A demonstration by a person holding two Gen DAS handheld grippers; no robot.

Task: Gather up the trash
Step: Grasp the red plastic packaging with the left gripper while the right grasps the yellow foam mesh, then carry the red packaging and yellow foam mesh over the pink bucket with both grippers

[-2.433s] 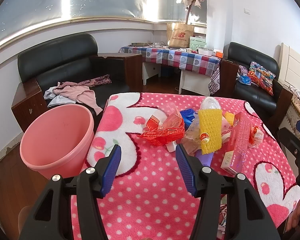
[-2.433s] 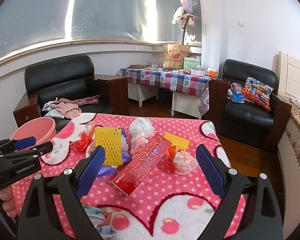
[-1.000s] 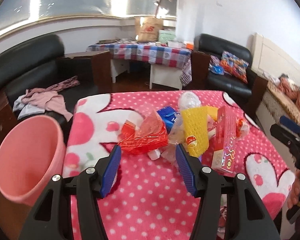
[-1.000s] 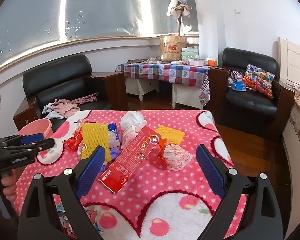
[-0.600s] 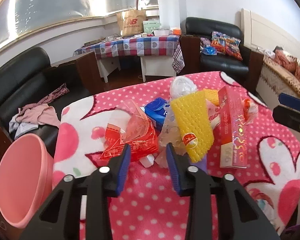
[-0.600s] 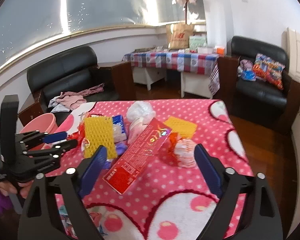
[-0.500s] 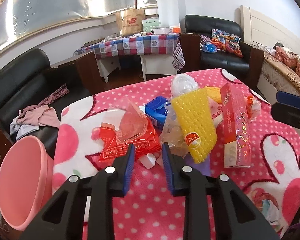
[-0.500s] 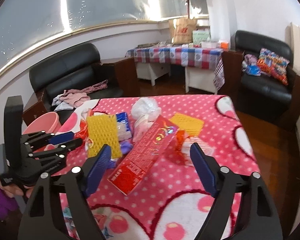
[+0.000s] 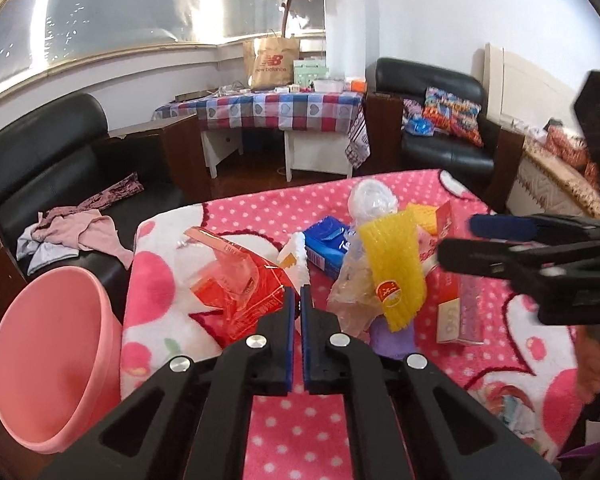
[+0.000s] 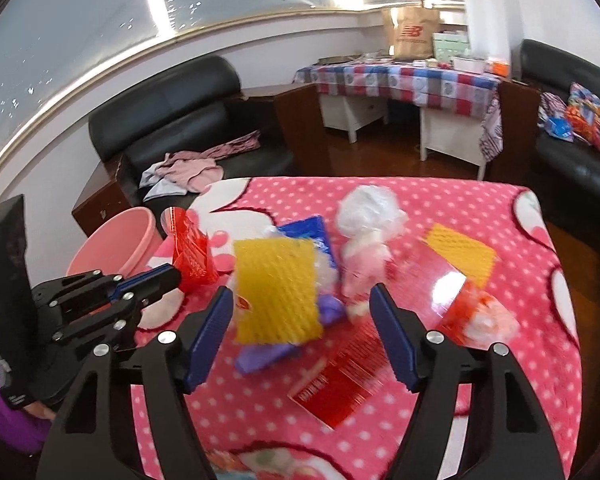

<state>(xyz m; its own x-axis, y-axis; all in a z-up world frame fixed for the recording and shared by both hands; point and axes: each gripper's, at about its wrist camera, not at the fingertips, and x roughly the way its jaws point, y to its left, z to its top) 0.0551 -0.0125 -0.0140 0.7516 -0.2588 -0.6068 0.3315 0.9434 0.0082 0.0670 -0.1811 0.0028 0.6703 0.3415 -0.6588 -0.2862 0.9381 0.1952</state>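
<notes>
A heap of trash lies on the pink dotted blanket (image 9: 292, 432). My left gripper (image 9: 300, 300) is shut, its pads pinching the edge of the clear red wrapper (image 9: 240, 292), with a white scrap (image 9: 298, 256) just ahead of the tips. The right wrist view shows the left gripper (image 10: 172, 276) at the red wrapper (image 10: 190, 256). My right gripper (image 10: 300, 296) is closing. The yellow foam net (image 10: 278, 288) lies partly between its fingers, and the pads stay off it. From the left wrist view the right gripper (image 9: 460, 238) hovers beside the yellow net (image 9: 396, 268).
A pink bin (image 9: 52, 360) stands on the floor at the blanket's left edge. A long red box (image 10: 340, 380), a blue packet (image 10: 308, 228), a white plastic bag (image 10: 368, 208) and an orange wrapper (image 10: 480, 312) lie nearby. A black sofa (image 9: 40, 152) stands behind.
The left jaws have closed from wide open to shut at the red wrapper. The right gripper has swung left over the yellow net and its jaws have narrowed.
</notes>
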